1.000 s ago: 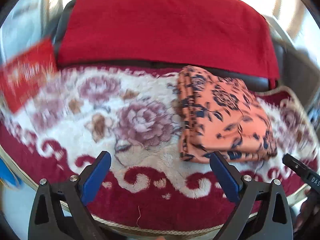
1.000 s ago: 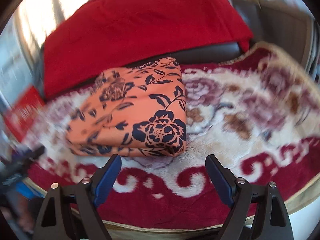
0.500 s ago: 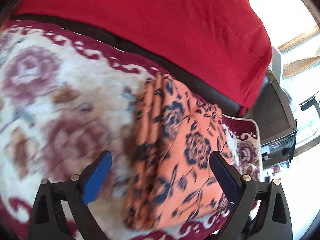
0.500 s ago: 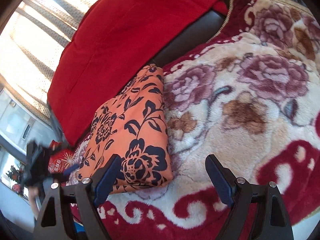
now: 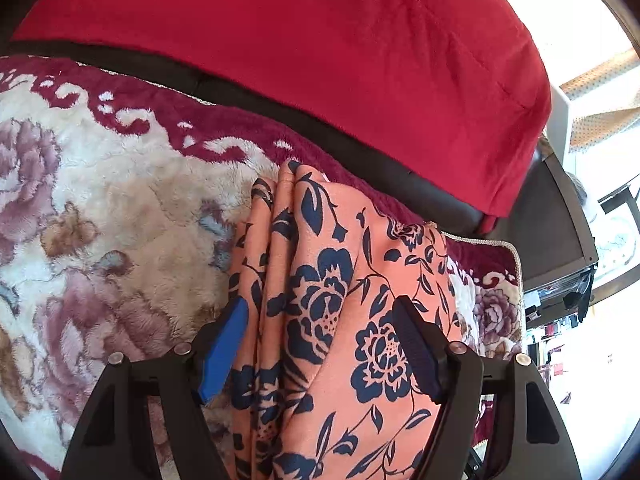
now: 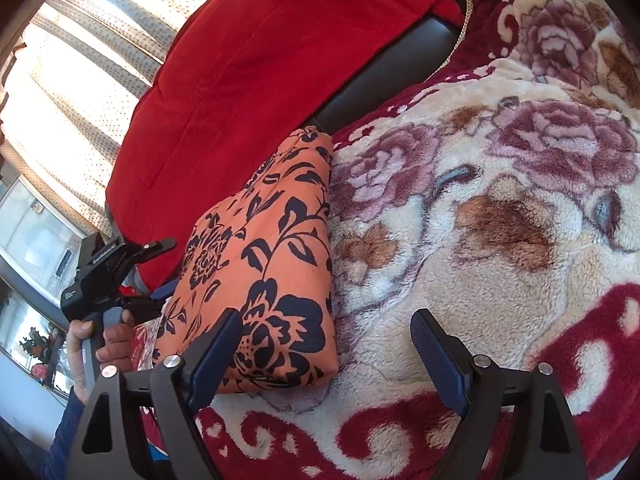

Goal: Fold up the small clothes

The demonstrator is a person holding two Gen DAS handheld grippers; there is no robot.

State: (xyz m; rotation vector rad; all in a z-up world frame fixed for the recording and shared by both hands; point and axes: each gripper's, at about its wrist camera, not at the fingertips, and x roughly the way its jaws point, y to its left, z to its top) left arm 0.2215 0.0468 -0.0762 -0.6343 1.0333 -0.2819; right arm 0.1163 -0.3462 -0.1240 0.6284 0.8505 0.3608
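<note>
Cloth [image 5: 344, 320], orange with a dark blue flower print, lies folded into a thick pad on the fleece blanket [image 5: 104, 216]. Its stacked fold edges face the left wrist view, and its far corner reaches the blanket's maroon border, just short of the dark seat edge and the red cover [image 5: 304, 52] behind it.

Your left gripper [image 5: 320, 352] straddles the near part of the cloth. Its jaws have just been closing and stand part-way apart with the folded layers between them. The blue left pad sits at the outer fold edge and the dark right pad lies on the top surface; whether either pad presses the cloth cannot be told.

Your right gripper [image 6: 326, 360] hangs over the blanket beside the cloth's opposite side. Its jaws are wide apart. The left finger overlaps the cloth's near corner in the right wrist view, and the right finger stands over bare fleece, so nothing is clamped.

In the right wrist view your left hand [image 6: 102, 340] grips the handle of the left gripper at the cloth's far side, with a dark blue sleeve [image 6: 64, 436] below it. A striped curtain [image 6: 80, 64] fills the background behind the red cover.
</note>
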